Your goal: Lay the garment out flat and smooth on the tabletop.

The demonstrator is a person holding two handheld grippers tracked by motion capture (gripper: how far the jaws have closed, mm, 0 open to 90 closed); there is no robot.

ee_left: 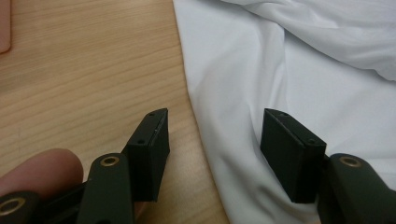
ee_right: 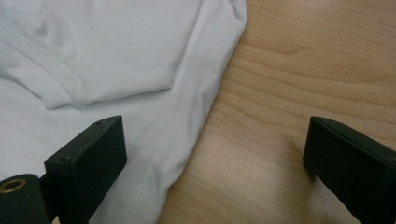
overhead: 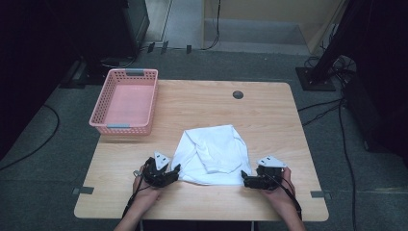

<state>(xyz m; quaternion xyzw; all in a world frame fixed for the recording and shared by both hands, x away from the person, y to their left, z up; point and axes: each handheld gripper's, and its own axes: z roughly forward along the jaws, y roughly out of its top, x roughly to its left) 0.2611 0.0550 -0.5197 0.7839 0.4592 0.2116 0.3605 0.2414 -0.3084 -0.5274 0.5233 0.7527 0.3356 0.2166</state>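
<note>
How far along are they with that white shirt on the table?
Partly done: the white garment already lies loosely folded on the table. Now the left gripper and right gripper straddle its near corners, jaws open, nothing pinched yet. Gripping it remains, and the pink basket holds nothing.

Over at ten o'clock, pink basket [overhead: 126, 101], latticed walls, grey grips on its near and far rims, sitting on the desk's far-left corner and hanging slightly past the left edge. Light wood desk [overhead: 269, 125], grain running across, corners rounded. Toward twelve o'clock, small dark round grommet [overhead: 237, 94] set into the desktop near the far edge. Grey brackets [overhead: 82, 190] poking out at eight and four o'clock. Below, grey carpet floor [overhead: 43, 192]. Black cables [overhead: 337, 125] trailing along the floor at three o'clock, one more curling at nine. Dark stand base [overhead: 315, 78] at two o'clock.
</note>
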